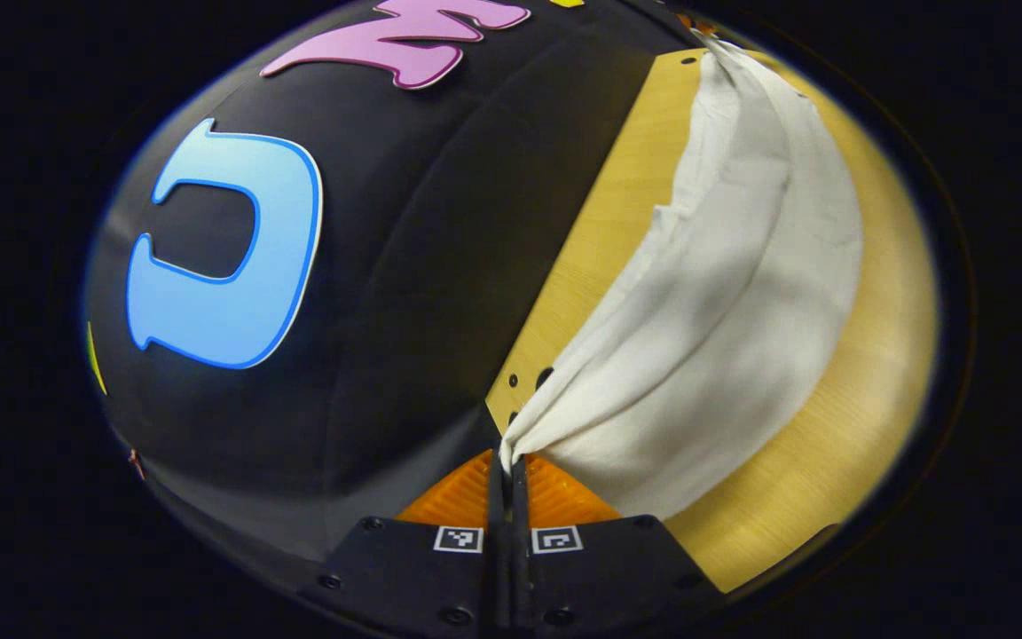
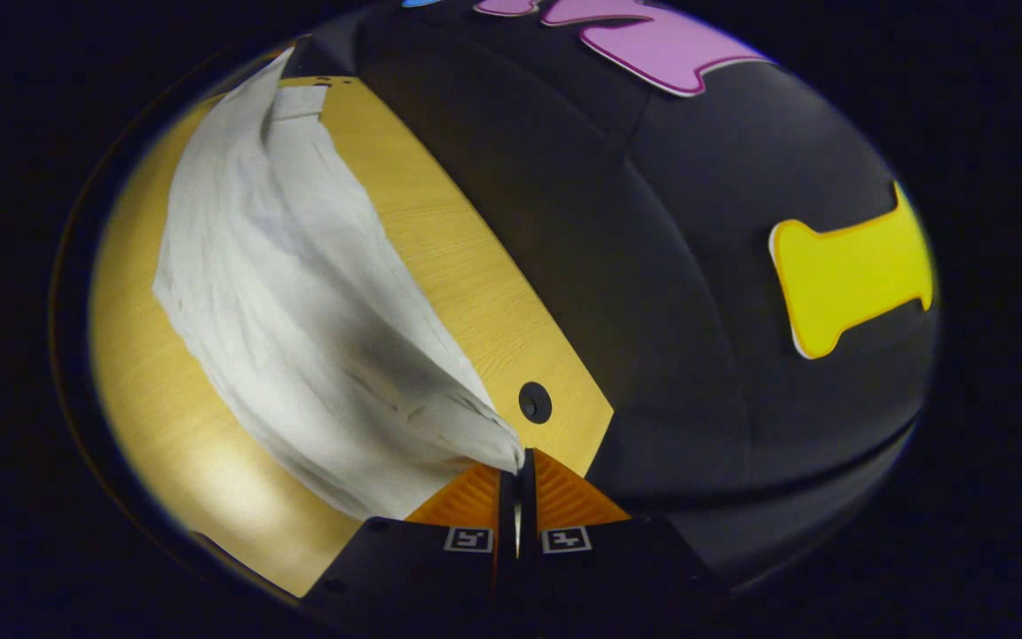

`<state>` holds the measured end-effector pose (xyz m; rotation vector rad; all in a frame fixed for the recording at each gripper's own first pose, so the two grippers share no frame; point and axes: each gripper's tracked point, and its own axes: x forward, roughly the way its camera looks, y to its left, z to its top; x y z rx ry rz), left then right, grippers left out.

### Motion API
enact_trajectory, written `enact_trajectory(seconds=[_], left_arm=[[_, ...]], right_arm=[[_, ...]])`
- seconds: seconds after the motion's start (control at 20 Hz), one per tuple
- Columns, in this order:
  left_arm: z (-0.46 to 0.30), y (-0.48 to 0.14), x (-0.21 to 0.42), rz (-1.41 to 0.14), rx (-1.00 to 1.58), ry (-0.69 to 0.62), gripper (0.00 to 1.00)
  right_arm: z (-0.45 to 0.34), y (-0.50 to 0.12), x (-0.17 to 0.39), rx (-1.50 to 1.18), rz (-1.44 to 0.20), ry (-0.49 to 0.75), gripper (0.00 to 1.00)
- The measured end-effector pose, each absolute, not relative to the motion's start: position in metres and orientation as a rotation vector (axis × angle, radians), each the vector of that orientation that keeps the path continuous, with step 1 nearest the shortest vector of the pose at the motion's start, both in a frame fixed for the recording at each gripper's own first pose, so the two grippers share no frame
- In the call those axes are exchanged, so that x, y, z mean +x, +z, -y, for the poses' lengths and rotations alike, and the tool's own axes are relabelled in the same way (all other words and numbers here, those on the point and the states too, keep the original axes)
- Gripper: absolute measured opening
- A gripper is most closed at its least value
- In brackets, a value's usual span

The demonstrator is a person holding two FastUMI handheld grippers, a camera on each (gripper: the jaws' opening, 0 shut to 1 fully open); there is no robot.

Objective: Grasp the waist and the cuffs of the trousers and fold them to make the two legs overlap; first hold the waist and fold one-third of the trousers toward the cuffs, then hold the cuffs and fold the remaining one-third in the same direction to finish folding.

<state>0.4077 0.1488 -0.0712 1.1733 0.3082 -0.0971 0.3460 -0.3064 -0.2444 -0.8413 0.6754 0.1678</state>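
we look out from each gripper along its own closed fingers, both cameras tilted and riding close above the wooden table (image 1: 839,444) at its far edge, facing the black booth wall (image 2: 697,266), and both views share the white trousers (image 1: 742,293) draped across the tabletop.

A light wooden table (image 1: 839,444) with a pale grain runs out ahead of both grippers. Small round holes (image 2: 535,402) pierce its far edge. Beyond that edge the black cloth wall (image 2: 697,293) rises, dim and softly creased.
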Motion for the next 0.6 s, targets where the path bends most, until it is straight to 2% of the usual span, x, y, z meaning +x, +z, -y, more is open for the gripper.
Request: enact_trajectory(seconds=[0.15, 0.25, 0.3, 0.35, 0.4, 0.45, 0.5, 0.6], left_arm=[[-0.137, -0.089, 0.45, -0.325, 1.223, -0.135, 0.05], [-0.141, -0.104, 0.464, -0.368, 1.16, -0.119, 0.06], [-0.142, -0.11, 0.467, -0.382, 1.102, -0.101, 0.06], [-0.138, -0.117, 0.467, -0.396, 1.041, -0.1, 0.07], [-0.139, -0.124, 0.475, -0.4, 0.999, -0.095, 0.26], [-0.137, -0.128, 0.474, -0.405, 0.973, -0.094, 0.36], [-0.139, -0.134, 0.472, -0.417, 0.956, -0.095, 0.55], [-0.14, -0.135, 0.468, -0.418, 0.929, -0.083, 0.91]], right_arm=[[0.31, -0.25, 0.378, -0.661, -0.693, 0.092, 0.05], [0.314, -0.254, 0.385, -0.567, -0.717, 0.047, 0.05], [0.312, -0.252, 0.382, -0.528, -0.741, 0.034, 0.0], [0.312, -0.255, 0.381, -0.495, -0.764, 0.025, 0.05], [0.314, -0.26, 0.379, -0.465, -0.783, 0.016, 0.06], [0.312, -0.262, 0.378, -0.421, -0.794, 0.013, 0.1], [0.309, -0.265, 0.378, -0.362, -0.796, 0.017, 0.23], [0.31, -0.266, 0.376, -0.26, -0.78, -0.005, 0.43]])
